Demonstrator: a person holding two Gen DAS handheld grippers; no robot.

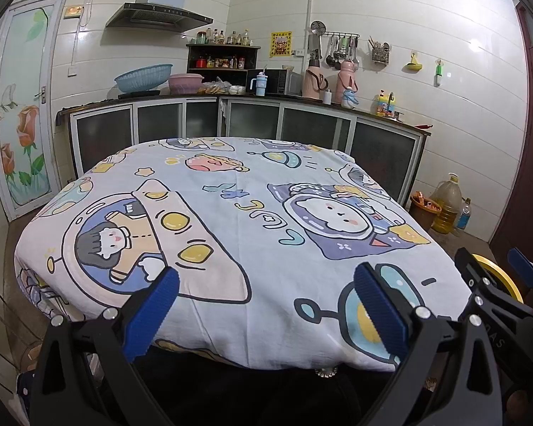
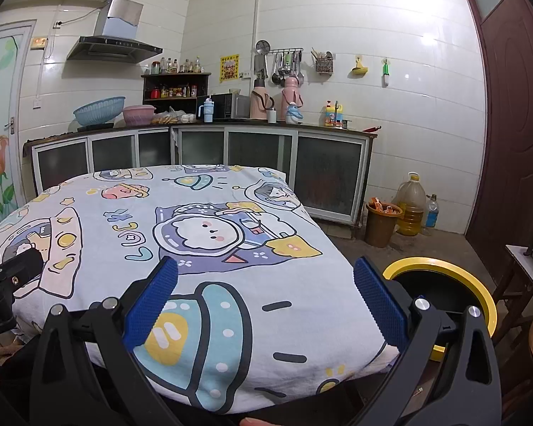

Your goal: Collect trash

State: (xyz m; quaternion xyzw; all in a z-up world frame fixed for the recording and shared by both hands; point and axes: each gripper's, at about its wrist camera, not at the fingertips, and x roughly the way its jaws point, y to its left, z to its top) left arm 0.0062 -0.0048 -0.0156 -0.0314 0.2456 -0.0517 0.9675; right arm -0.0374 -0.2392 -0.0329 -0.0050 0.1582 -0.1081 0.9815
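A table under a cartoon-print cloth (image 1: 238, 220) fills both views, also in the right wrist view (image 2: 195, 248); I see no loose trash on it. A yellow-rimmed bin (image 2: 479, 284) with a dark inside stands on the floor at the table's right front corner; its rim also shows in the left wrist view (image 1: 497, 273). My left gripper (image 1: 266, 305) is open and empty above the table's near edge. My right gripper (image 2: 266, 298) is open and empty above the near right corner, and shows in the left wrist view (image 1: 494, 266). The left gripper's body (image 2: 10, 277) shows at the right wrist view's left edge.
Kitchen counter and cabinets (image 2: 202, 142) stand behind the table. A brown bucket (image 2: 380, 223) with orange scraps, an oil jug (image 2: 410, 206) and a small bottle (image 2: 431, 213) stand on the floor at the right wall. A dark door (image 2: 508, 124) and a small side table (image 2: 526, 266) are at right.
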